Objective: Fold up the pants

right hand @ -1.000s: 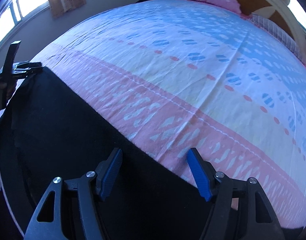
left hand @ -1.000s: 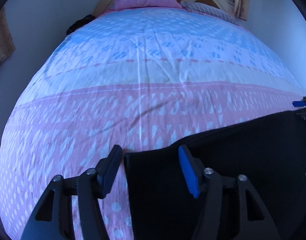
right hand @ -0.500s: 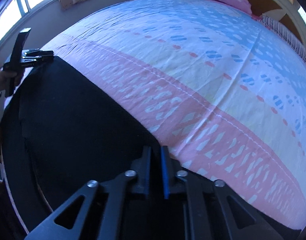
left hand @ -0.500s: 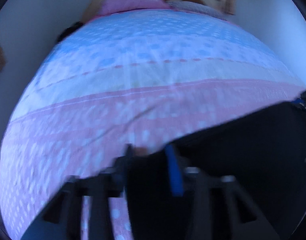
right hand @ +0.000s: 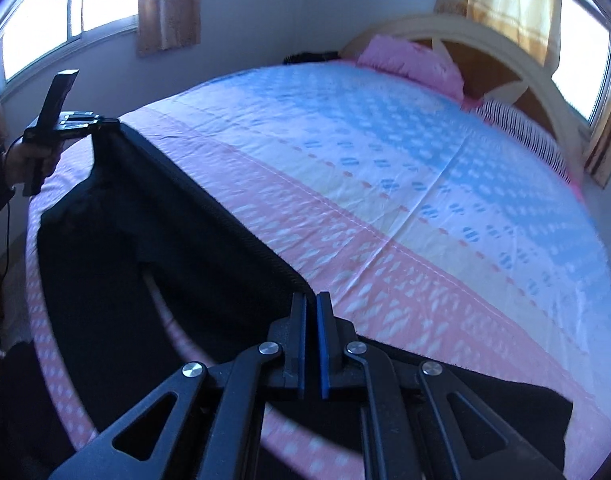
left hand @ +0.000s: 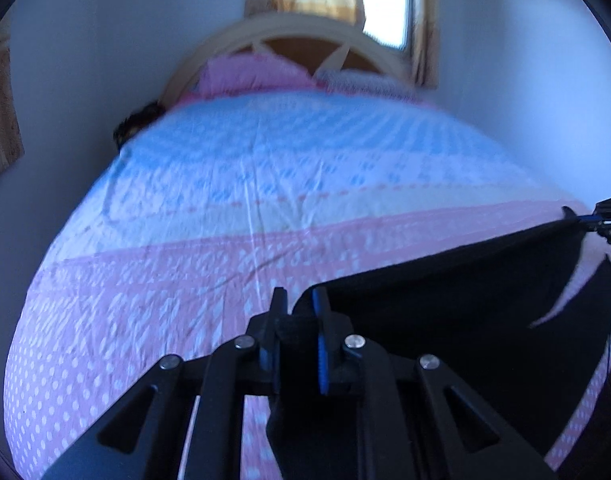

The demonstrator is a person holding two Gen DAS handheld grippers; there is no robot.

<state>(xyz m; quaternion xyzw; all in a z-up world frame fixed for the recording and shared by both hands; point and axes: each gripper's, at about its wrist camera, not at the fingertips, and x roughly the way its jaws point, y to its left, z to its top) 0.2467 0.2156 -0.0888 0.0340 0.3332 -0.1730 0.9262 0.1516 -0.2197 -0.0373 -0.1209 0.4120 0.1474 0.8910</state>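
Black pants (left hand: 457, 300) (right hand: 145, 240) hang stretched in the air above the pink end of the bed. In the left wrist view my left gripper (left hand: 299, 304) is shut on one corner of their upper edge. My right gripper (right hand: 311, 304) is shut on the other end of that taut edge. Each wrist view shows the other gripper far off at the frame's side: the right one (left hand: 601, 220) and the left one (right hand: 101, 124), held by a hand (right hand: 25, 160). The lower part of the pants droops onto the bedspread.
The bed (right hand: 425, 184) has a pink, cream and blue patterned cover. A pink pillow (right hand: 413, 60) and a striped pillow (right hand: 517, 124) lie by the arched wooden headboard (left hand: 301, 36). Curtained windows (right hand: 65, 8) sit behind and to the side. A dark item (left hand: 137, 124) lies at the bed's far left edge.
Both grippers went from open to shut on the pants' edge, then lifted it off the bed. The fabric now hangs stretched between them and both views tilted up toward the headboard.
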